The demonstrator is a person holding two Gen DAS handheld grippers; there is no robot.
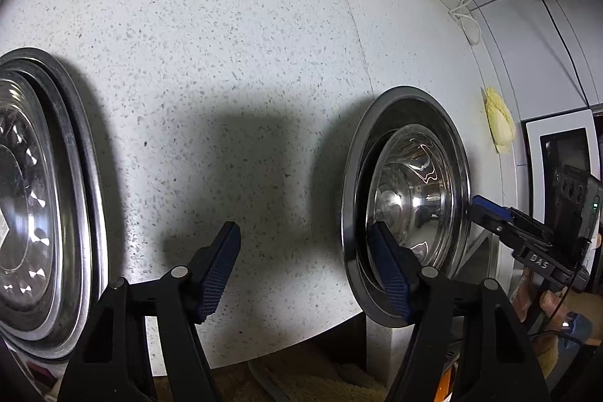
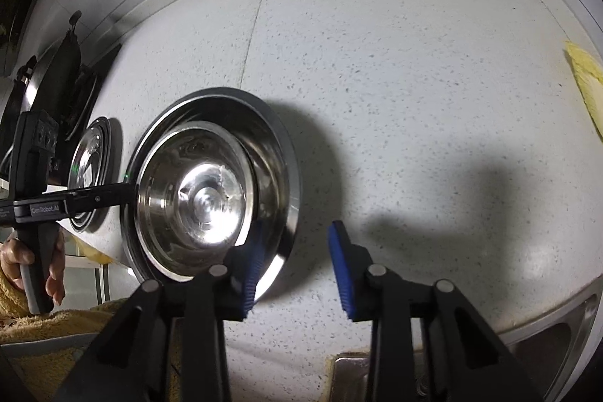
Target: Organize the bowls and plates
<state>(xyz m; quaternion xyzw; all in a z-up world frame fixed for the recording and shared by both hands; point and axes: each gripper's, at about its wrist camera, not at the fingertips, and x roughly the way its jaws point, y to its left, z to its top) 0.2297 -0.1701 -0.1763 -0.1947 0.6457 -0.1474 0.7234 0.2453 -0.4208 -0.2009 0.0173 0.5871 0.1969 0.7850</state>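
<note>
A steel bowl (image 2: 196,198) sits nested inside a larger steel bowl (image 2: 279,153) on the speckled white table (image 2: 414,100), at the lower left of centre in the right wrist view and at the right of the left wrist view. A separate stack of steel plates (image 1: 41,198) lies at the left edge of the left wrist view, well apart from the bowls, and shows small at the far left of the right wrist view. The right gripper (image 2: 296,266) has its jaws spread wide, gripping nothing; its left blue pad overlaps the near rim of the larger bowl in the picture, while the other pad stands over bare table, so the rim seems to lie between them or just ahead. The left gripper (image 1: 305,270) is likewise released and empty, one pad in front of the bowls' rim, the other over the table. The step in hand looks like taking hold of the bowls by the rim to move them. To do it well, I would bring one pad inside the wall and one outside, squarely across the rim, not at a slant, and push deep enough that the ribbed pad faces meet the steel, not just its lip. Polished steel is slick and the inner bowl sits loose, so I judge that it could slide or clatter if the lift tips; keep the pair level and lift slowly, steadying the far side with the other gripper if needed. A yellow cloth (image 2: 588,81) at the right edge lies clear of the path.
</note>
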